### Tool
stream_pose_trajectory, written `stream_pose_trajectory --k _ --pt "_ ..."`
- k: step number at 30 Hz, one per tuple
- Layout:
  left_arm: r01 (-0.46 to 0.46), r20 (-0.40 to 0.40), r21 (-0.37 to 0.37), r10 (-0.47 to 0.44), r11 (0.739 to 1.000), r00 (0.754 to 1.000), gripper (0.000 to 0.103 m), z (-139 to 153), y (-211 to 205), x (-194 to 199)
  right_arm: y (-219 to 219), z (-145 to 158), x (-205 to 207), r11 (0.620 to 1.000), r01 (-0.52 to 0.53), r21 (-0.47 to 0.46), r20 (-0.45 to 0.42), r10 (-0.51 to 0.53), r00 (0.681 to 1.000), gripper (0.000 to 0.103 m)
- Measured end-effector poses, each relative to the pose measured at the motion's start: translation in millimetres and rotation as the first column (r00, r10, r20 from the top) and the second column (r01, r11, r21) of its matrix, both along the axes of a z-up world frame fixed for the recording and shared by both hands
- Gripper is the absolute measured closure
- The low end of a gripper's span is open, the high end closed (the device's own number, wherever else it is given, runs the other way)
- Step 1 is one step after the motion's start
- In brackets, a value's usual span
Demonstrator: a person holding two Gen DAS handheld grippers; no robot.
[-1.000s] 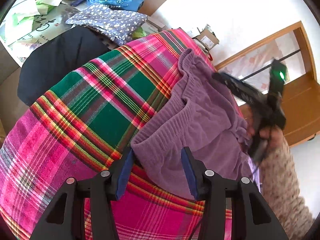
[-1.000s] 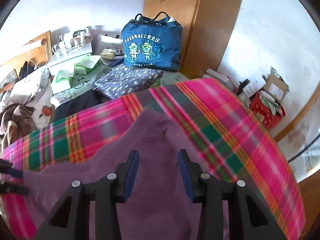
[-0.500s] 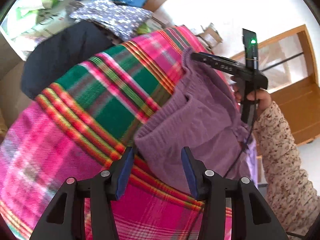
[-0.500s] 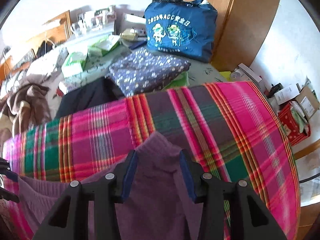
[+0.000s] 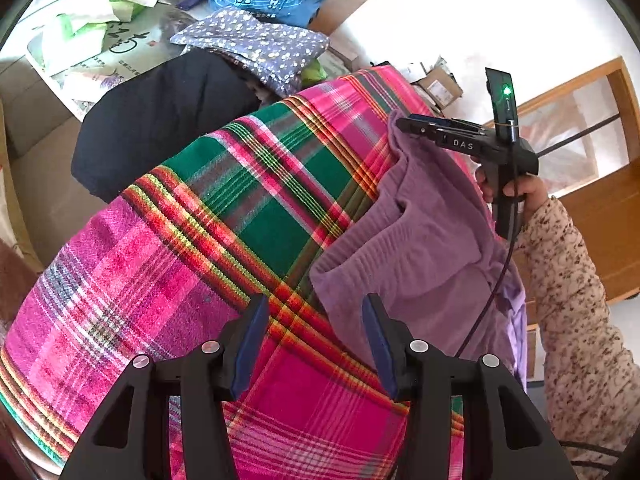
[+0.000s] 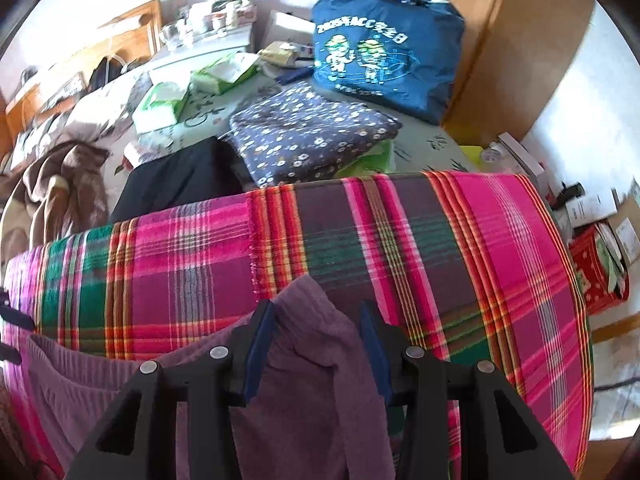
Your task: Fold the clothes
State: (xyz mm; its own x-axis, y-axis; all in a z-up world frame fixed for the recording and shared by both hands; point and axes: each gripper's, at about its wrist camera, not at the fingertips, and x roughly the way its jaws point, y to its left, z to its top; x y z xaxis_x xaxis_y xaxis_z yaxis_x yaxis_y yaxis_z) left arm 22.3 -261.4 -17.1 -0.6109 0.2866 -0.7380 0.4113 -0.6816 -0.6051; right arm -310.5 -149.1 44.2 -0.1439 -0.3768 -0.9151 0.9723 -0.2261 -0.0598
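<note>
Right wrist view: the right tongs [image 6: 316, 344] stand parted around a peaked corner of the purple ribbed knit garment [image 6: 312, 380], pads not visibly pressing it. That garment lies on the pink-and-green plaid cloth [image 6: 400, 240], its waistband running leftward toward the left tongs [image 5: 314, 340], which hang released just short of the garment's opposite corner. Judging by this, the right hand is nearer its corner; the left must reach toward the garment's near edge.

The blue bag [image 6: 384, 52] is showing white print reading roughly "2025 ACC" plus Chinese characters. The right claw [image 5: 404, 124] body is bearing the letters "DAS".
</note>
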Motion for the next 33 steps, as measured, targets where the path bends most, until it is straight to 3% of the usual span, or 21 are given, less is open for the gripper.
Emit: stream_pose_trajectory --k 9,14,22,31,32,33 --pt "0.009 0.005 0.040 -0.009 0.999 1.000 0.053 -2 8 -3 -7 -3 2 0.999 -0.036 0.026 0.015 0.036 0.999 0.058" --pt "-0.009 0.014 0.029 0.008 1.000 1.000 0.053 -1 11 -2 1 -4 -5 1.000 0.024 -0.018 0.082 -0.022 0.996 0.059" --pt "-0.048 0.007 0.034 0.048 0.998 0.999 0.053 -2 12 -8 18 -1 -10 0.991 0.098 -0.093 0.157 -0.082 0.984 0.083" --pt "-0.130 -0.013 0.078 0.131 0.988 0.991 0.054 -5 16 -14 26 -3 -12 0.981 0.142 -0.131 0.188 -0.116 0.975 0.087" --pt "-0.149 -0.008 0.111 0.151 0.983 0.989 0.057 -7 14 -13 27 -3 -13 0.980 0.149 -0.135 0.196 -0.121 0.973 0.088" --pt "-0.160 -0.001 0.142 0.162 0.977 0.987 0.075 -10 12 -12 28 -3 -14 0.978 0.157 -0.139 0.204 -0.127 0.971 0.090"
